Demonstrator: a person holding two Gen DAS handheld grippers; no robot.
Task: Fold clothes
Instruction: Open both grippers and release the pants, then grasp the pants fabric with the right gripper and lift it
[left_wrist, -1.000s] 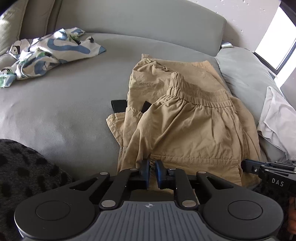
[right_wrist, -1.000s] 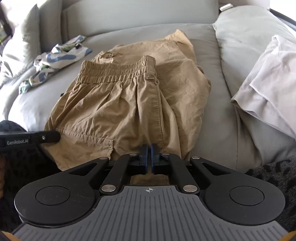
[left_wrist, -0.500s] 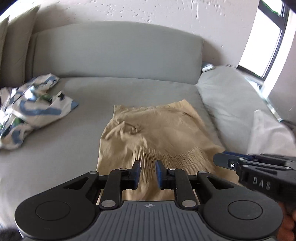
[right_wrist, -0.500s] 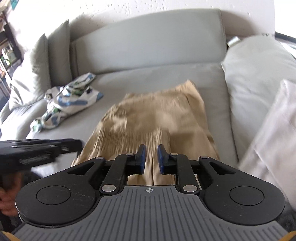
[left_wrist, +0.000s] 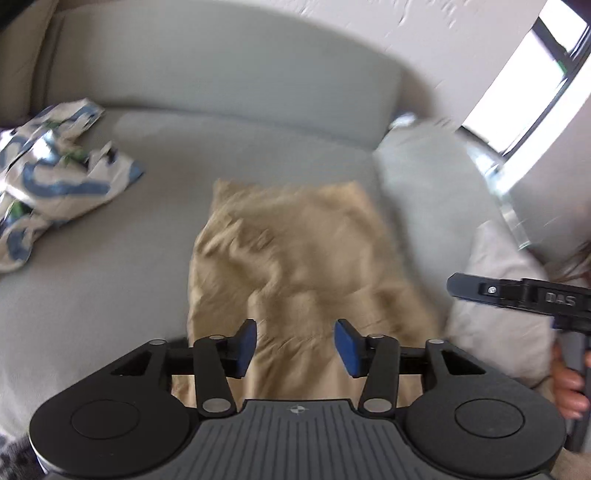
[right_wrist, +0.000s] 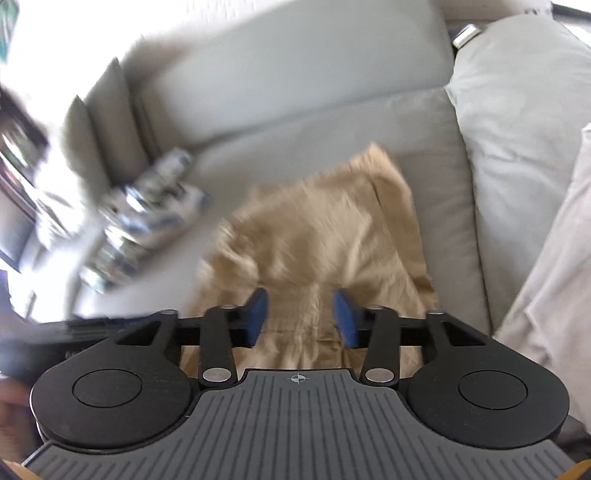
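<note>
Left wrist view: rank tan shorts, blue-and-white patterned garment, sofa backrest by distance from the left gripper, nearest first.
From the left gripper:
1. Tan shorts, directly ahead, showing between the open jaws.
2. Blue-and-white patterned garment, off to the left on the seat.
3. Sofa backrest, at the back, behind both.

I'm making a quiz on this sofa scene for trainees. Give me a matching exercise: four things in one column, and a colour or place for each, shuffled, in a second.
Things:
1. shorts
2. patterned cloth
3. pale garment
4. left hand-held gripper pads

Descriptions:
A. blue
B. tan, lying in the middle of the sofa seat
C. white with blue swirls, crumpled to the left of the shorts
D. lying to the right of the shorts

Pairs: 1-B, 2-C, 3-D, 4-A
</note>
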